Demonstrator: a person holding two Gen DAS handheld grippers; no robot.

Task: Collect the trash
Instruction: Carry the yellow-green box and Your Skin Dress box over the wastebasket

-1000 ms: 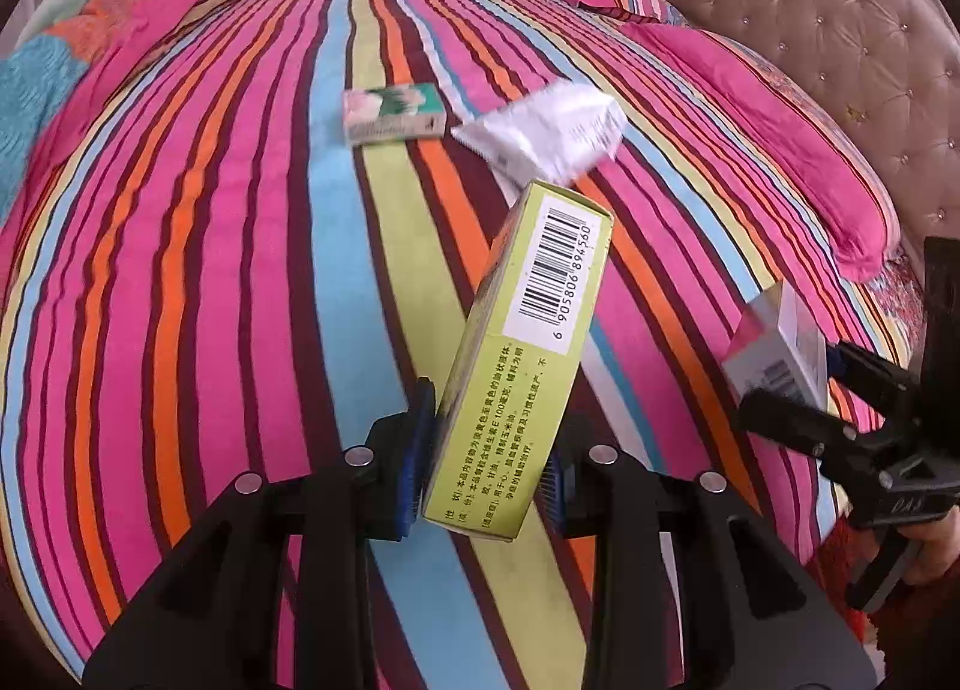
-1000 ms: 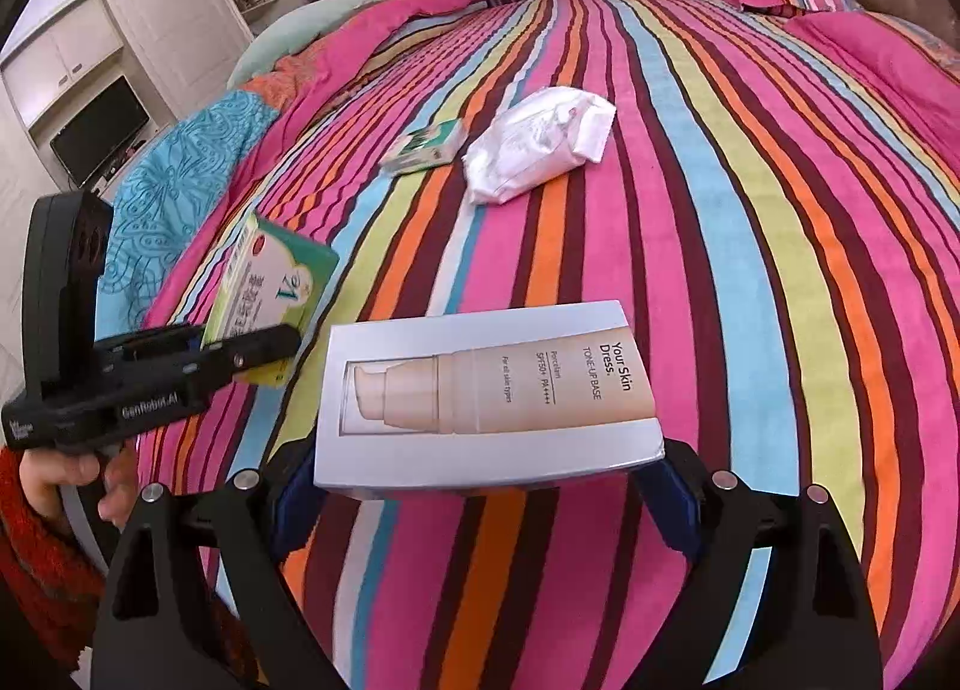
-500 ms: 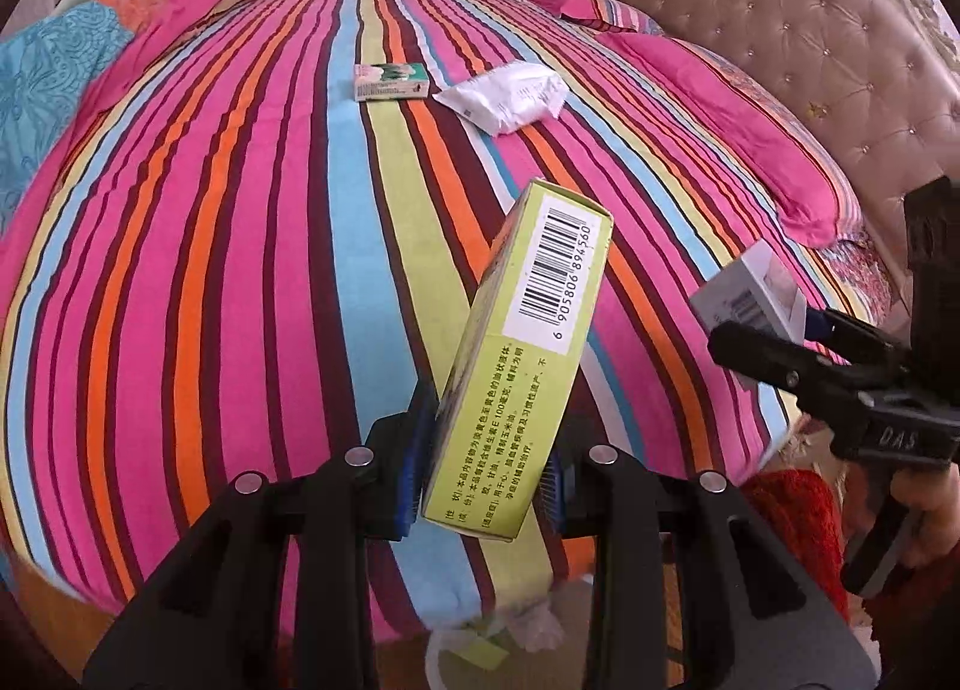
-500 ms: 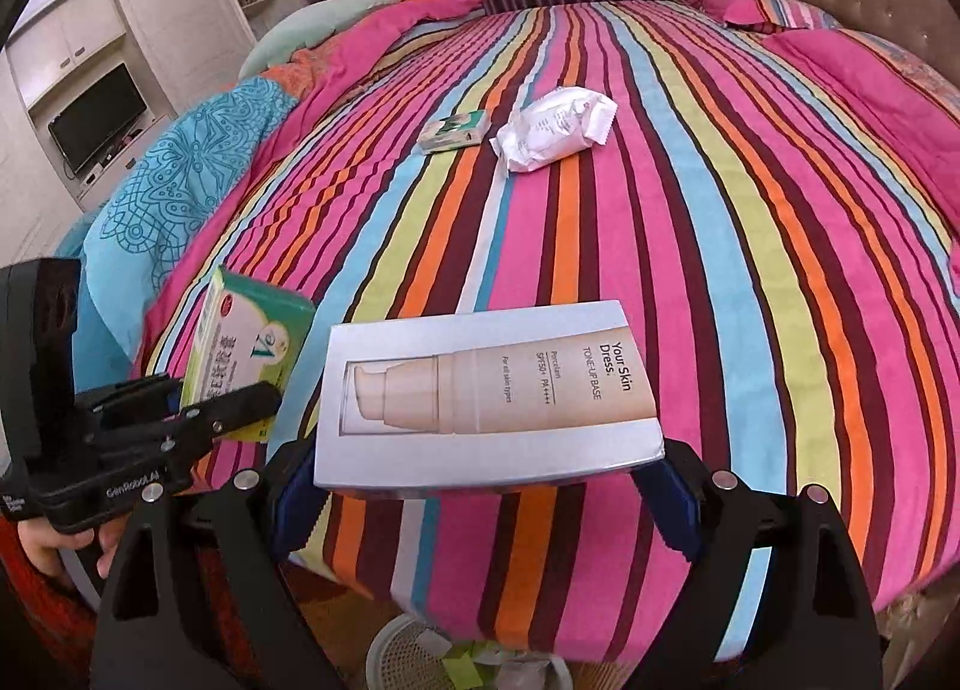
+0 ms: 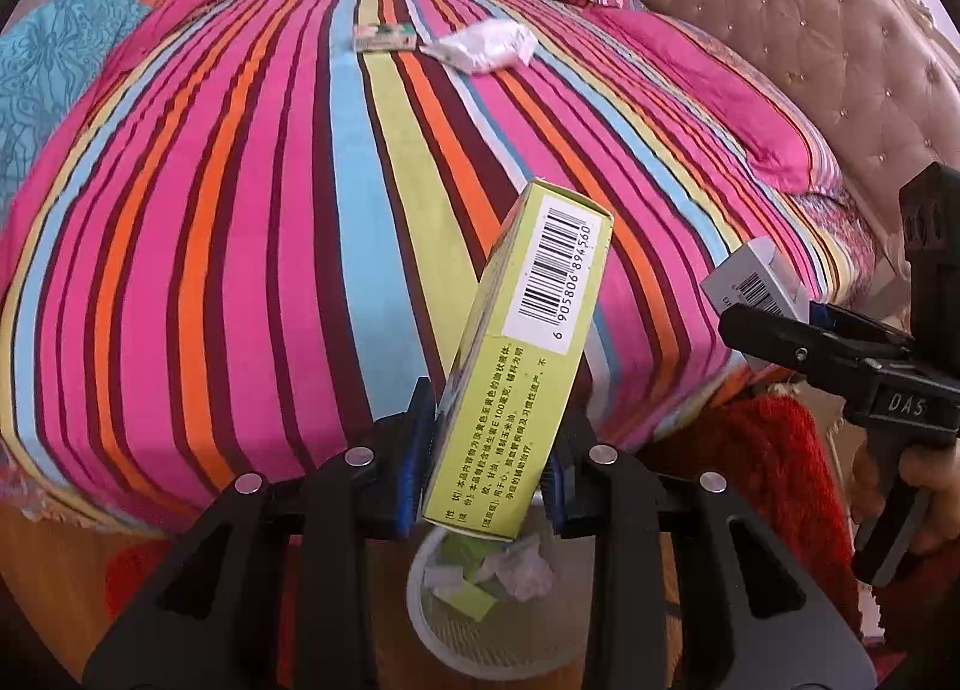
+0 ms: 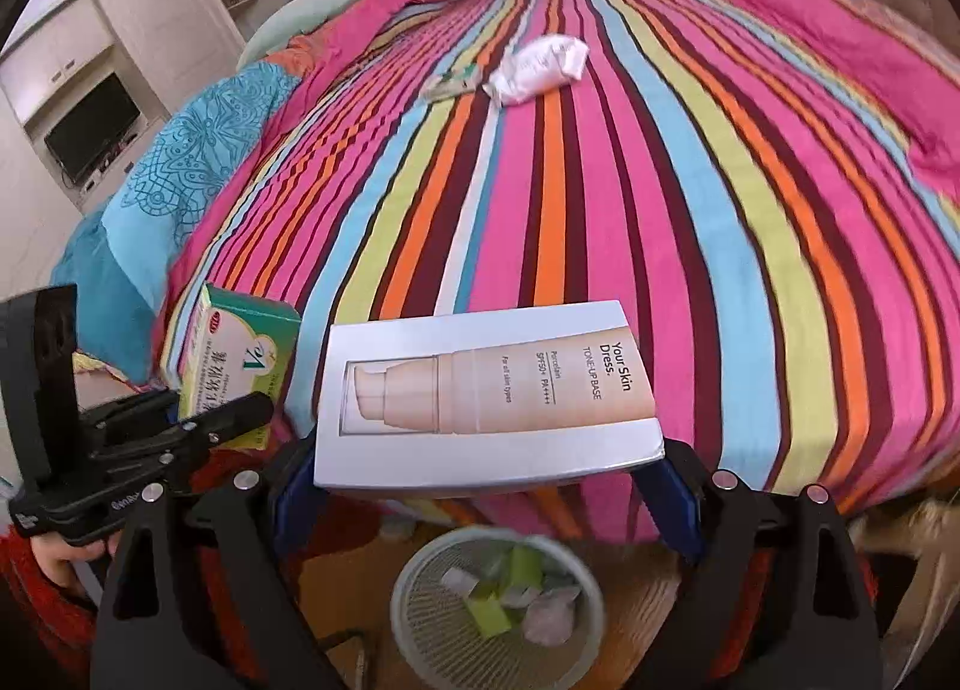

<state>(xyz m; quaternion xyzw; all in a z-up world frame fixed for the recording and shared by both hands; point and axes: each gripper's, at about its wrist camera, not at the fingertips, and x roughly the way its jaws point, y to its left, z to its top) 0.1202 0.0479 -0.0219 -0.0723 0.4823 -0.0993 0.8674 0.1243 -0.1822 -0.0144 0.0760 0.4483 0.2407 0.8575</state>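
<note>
My left gripper [image 5: 483,465] is shut on a yellow-green box [image 5: 516,366] with a barcode, held tilted over the bed's near edge. A white mesh trash bin [image 5: 498,639] with paper scraps stands on the floor right beneath it. My right gripper [image 6: 486,486] is shut on a wide silver cosmetics box [image 6: 486,384], held flat above the same bin [image 6: 420,630]. On the striped bedspread [image 5: 252,222] far back lie a small green-and-white box [image 5: 384,37] and a crumpled white packet [image 5: 483,47]. Each gripper shows at the edge of the other's view, the right [image 5: 828,342] and the left [image 6: 198,420].
A tufted beige headboard [image 5: 780,42] and pink pillows [image 5: 708,96] bound the bed on the right. A teal blanket [image 6: 192,162] hangs off the left side, with white cabinets and a TV [image 6: 90,132] beyond. A red rug [image 5: 774,486] covers the floor by the bin.
Both grippers have drawn back from over the bed towards its near edge with their boxes. The trash bin on the floor has come into full view under them.
</note>
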